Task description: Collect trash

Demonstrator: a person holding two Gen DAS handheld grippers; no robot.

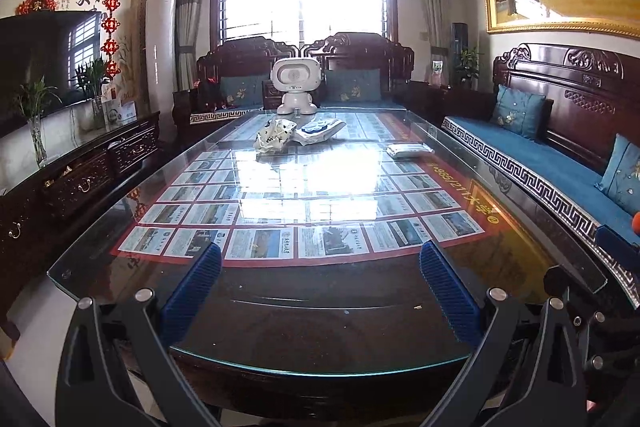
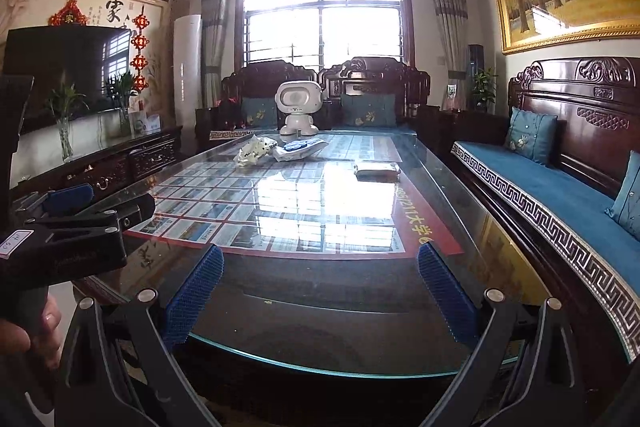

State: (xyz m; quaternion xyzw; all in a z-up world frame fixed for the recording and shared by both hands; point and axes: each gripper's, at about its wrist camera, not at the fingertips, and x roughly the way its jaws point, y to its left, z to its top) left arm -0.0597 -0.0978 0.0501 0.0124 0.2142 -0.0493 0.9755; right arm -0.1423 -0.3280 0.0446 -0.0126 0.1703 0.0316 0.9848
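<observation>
Left hand-held gripper (image 1: 320, 263) held level above the near end of the long glass-topped dark wooden desk (image 1: 320, 307), blue ribbed fingers (image 1: 192, 291) spread wide, released, nothing between them. Right hand-held gripper (image 2: 320, 263) alongside in the same pose, blue ribbed fingers (image 2: 194, 291) likewise wide apart and gripping nothing; in the right wrist view, the left tool at 9 o'clock with a bare hand (image 2: 24, 339) wrapped round its handle.

Far down the desk at 12 o'clock, just before the white toy robot (image 1: 296, 87): crumpled white printed plastic wrapper (image 1: 274, 135), puffed and creased, touching or nearly touching the flat white packet with dark blue round marks (image 1: 320, 130) at its 3 o'clock side. Well apart, toward 1 o'clock: flat pale folded packet (image 1: 408, 150) lying alone on the glass. All three resting on the desk, far from both sets of fingers. Red sheet of small printed cards (image 1: 264, 243) under the glass.
</observation>
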